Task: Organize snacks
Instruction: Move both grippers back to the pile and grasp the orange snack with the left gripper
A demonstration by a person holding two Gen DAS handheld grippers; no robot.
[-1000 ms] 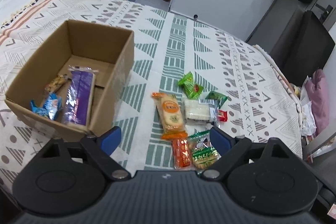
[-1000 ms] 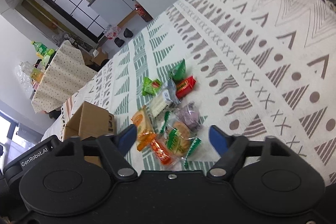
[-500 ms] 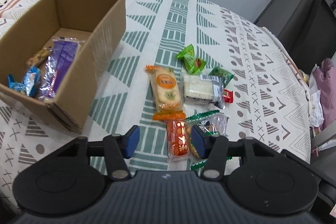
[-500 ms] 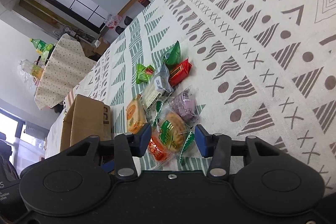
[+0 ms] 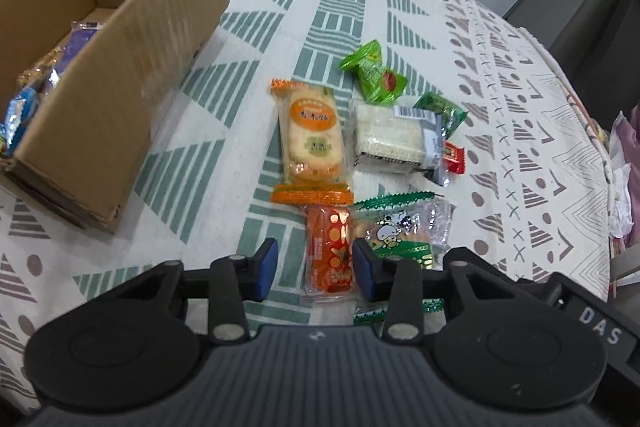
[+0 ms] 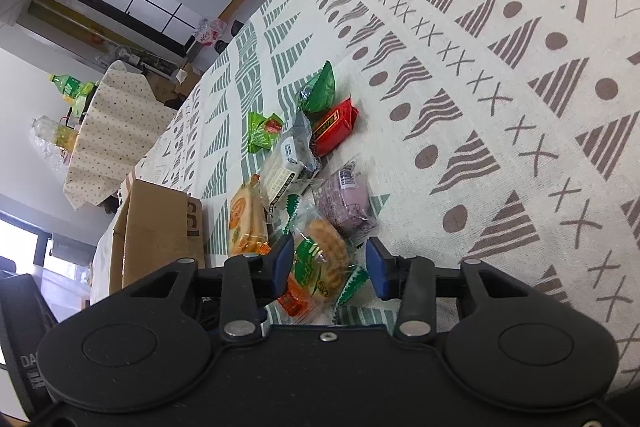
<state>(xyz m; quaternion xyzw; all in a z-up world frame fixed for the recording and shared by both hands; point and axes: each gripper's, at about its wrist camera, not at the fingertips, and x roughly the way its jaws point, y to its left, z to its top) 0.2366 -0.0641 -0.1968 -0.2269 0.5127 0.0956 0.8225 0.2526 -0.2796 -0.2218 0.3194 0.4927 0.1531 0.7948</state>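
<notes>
Orange-red packet (image 5: 329, 251) at lower centre sits between your left gripper (image 5: 314, 263) fingers, spread; your right gripper (image 6: 330, 263), spread, straddles one biscuit pack (image 6: 320, 263). One cardboard box (image 5: 120, 75) upper left.

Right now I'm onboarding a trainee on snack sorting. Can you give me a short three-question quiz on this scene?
1. True or false: the cardboard box already holds snacks.
2. Which packet lies between the left hand-held gripper fingers? A) red-orange packet B) green candy C) purple snack
3. Fill in: the right hand-held gripper straddles the green-edged ____ packet.

Key: 1 true; 2 A; 3 biscuit.
</notes>
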